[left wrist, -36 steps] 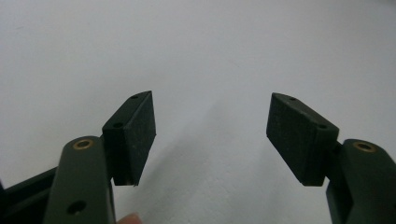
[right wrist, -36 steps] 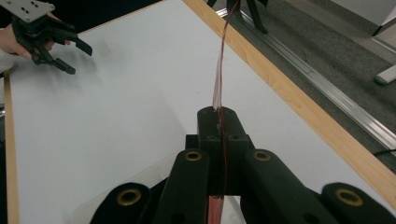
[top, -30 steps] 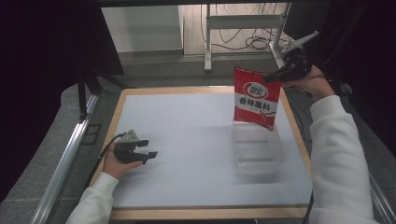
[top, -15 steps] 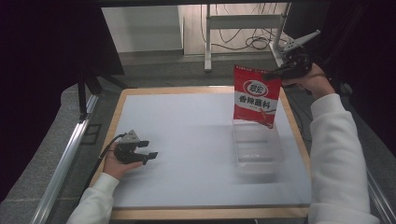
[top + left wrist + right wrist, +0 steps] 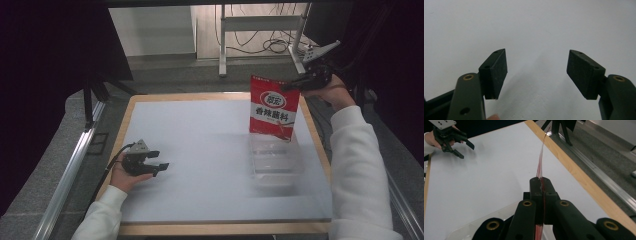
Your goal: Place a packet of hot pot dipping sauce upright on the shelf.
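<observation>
Red packet hangs clamped at its top edge in the right tool, over a clear tray below; lower it straight, judging. Left tool rests apart on the tabletop.

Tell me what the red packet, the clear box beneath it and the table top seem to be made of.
Red packet: thin glossy printed plastic film, probably; it shows edge-on as a bending sheet in the right gripper.
Clear box: transparent rigid plastic, likely; the white surface shows through its walls.
Table top: matte white sheet with a light wood-look border; whether the border is real wood is unclear.
</observation>
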Tool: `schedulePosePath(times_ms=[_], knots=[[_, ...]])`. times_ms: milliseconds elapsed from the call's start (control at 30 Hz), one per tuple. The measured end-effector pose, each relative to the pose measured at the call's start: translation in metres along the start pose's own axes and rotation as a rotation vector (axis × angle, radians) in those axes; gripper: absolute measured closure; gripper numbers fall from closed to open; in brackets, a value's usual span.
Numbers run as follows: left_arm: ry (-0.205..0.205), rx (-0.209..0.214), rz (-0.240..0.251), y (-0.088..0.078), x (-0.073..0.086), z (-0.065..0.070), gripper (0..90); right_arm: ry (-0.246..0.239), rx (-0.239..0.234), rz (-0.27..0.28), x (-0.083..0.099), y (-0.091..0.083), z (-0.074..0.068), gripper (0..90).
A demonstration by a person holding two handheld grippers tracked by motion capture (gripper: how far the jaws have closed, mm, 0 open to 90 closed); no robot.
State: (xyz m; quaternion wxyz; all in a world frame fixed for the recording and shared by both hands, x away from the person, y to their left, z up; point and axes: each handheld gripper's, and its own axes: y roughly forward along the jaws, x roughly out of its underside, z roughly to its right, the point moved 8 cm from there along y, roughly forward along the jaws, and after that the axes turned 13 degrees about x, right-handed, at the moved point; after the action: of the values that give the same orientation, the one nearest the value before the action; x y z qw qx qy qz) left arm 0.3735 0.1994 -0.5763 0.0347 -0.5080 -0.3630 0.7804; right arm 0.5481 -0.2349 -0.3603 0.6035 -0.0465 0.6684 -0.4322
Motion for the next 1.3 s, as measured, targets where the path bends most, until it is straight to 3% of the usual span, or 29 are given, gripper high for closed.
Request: schedulePosePath(times_ms=[233, 400, 500, 600, 667, 767, 800, 833, 933, 1100, 1300], knots=[[0.008, 0.010, 0.002, 0.000, 0.000, 0.002, 32.5, 0.068, 0.002, 0.017, 0.024, 0.004, -0.002, 88.6], [0.009, 0.017, 0.008, -0.001, -0.001, 0.001, 32.5, 0.100, 0.028, 0.028, 0.026, 0.002, -0.002, 84.6], [0.013, 0.024, 0.009, -0.001, -0.001, 0.000, 32.5, 0.131, 0.096, 0.020, 0.022, 0.001, -0.003, 63.1], [0.018, 0.031, 0.016, -0.003, -0.002, -0.002, 32.5, 0.168, 0.147, 0.049, 0.012, -0.003, -0.008, 49.9], [0.021, 0.034, 0.020, -0.003, -0.002, -0.002, 32.5, 0.156, 0.214, 0.074, -0.003, -0.007, -0.022, 40.0], [0.027, 0.042, 0.023, -0.004, -0.002, -0.002, 32.5, 0.160, 0.252, 0.090, -0.012, -0.010, -0.030, 37.4], [0.031, 0.046, 0.030, -0.005, -0.003, -0.002, 32.4, 0.167, 0.289, 0.116, -0.023, -0.014, -0.042, 35.4], [0.030, 0.048, 0.035, -0.005, -0.003, -0.002, 32.4, 0.167, 0.289, 0.116, -0.023, -0.014, -0.042, 35.4], [0.027, 0.056, 0.057, -0.008, -0.006, 0.000, 32.5, 0.176, 0.305, 0.157, -0.035, -0.018, -0.062, 35.2], [0.031, 0.055, 0.068, -0.012, -0.008, 0.001, 32.6, 0.156, 0.260, 0.186, -0.045, -0.012, -0.108, 34.2], [0.024, 0.053, 0.080, -0.013, -0.010, 0.004, 32.5, 0.165, 0.203, 0.171, -0.033, 0.014, -0.154, 32.5]])
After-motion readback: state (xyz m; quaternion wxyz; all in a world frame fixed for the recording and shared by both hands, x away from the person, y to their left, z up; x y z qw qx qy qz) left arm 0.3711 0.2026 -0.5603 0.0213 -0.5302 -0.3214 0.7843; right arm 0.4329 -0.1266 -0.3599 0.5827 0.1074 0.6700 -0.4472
